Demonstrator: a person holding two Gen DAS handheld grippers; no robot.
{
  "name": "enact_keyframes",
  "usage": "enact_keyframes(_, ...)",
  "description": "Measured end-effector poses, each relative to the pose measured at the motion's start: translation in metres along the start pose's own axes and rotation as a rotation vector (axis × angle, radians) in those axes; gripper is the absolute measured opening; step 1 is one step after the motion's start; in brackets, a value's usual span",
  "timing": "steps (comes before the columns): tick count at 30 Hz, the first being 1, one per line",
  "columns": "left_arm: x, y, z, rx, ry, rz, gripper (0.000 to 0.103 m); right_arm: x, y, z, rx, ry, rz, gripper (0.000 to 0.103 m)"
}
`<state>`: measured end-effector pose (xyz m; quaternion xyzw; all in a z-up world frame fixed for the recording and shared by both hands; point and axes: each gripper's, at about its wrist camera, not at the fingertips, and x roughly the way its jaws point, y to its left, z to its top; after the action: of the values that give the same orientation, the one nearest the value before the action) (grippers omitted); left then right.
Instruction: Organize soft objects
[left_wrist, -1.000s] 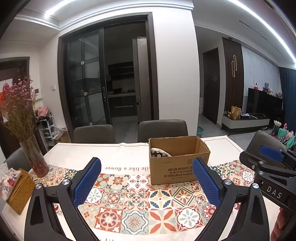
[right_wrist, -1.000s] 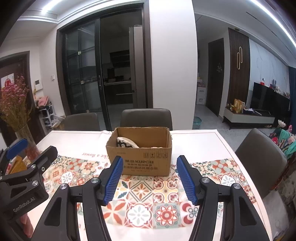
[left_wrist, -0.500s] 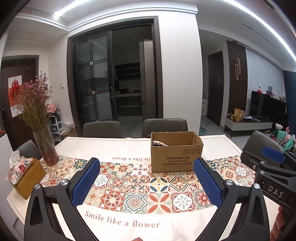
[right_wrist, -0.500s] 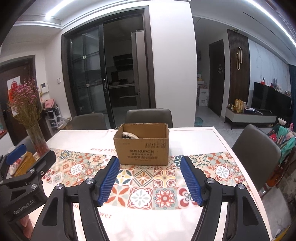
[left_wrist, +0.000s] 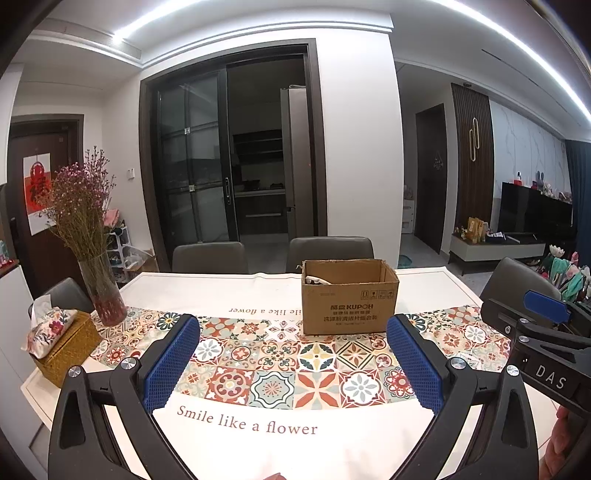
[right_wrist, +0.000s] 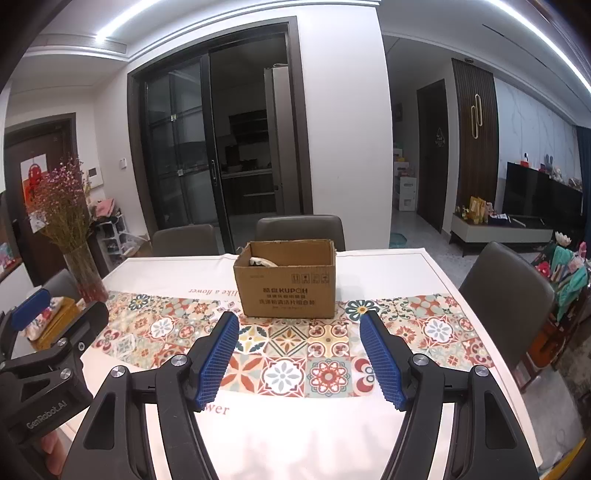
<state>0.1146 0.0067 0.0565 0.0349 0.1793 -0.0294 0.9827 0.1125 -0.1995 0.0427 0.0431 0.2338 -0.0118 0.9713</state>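
Both my tongs are hanging empty over the near edge of the table (left_wrist: 229, 286) right now: the left tongs (left_wrist: 293, 360) are standing wide apart with nothing between the blue pads, and the right tongs (right_wrist: 299, 354) are spread too, having just been opening a bit more, also with nothing in them. Out past them the cardboard box (right_wrist: 286, 282) is sitting on the patterned tablecloth (left_wrist: 314, 380), well apart from both tips, and there's something pale and soft-looking (right_wrist: 262, 262) poking up inside it at the left, which I'm guessing is the task's stuff. I can't tell what it actually is. What I'm worrying about: the box is looking light and open-topped, so if I'm reaching in at a slant I could be shoving it across the cloth or tipping it instead of grabbing anything, and the cloth itself could be bunching and sliding. The glass vase of dried flowers (left_wrist: 101, 291) is another thing to clip if the left side swings wide. View-wise, the left camera is showing the tissue box in its woven holder (left_wrist: 61, 343) clearly, while the right camera is mostly hiding that behind the other tool but showing the chair (right_wrist: 506, 291) on the right side much better.
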Motion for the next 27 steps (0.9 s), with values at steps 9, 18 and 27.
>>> enact_keyframes(9,-0.009,-0.004,0.000,0.007,-0.015,-0.003,0.103,-0.012,-0.004,-0.004,0.006,-0.003,-0.001,0.069)
enact_keyframes(18,-0.011,-0.005,-0.001,0.006,-0.018,-0.003,0.103,-0.017,-0.008,-0.005,0.004,-0.012,-0.001,0.069)
enact_keyframes(27,-0.014,-0.008,-0.002,0.010,-0.021,0.006,0.103,-0.017,-0.008,-0.005,0.005,-0.012,-0.002,0.069)
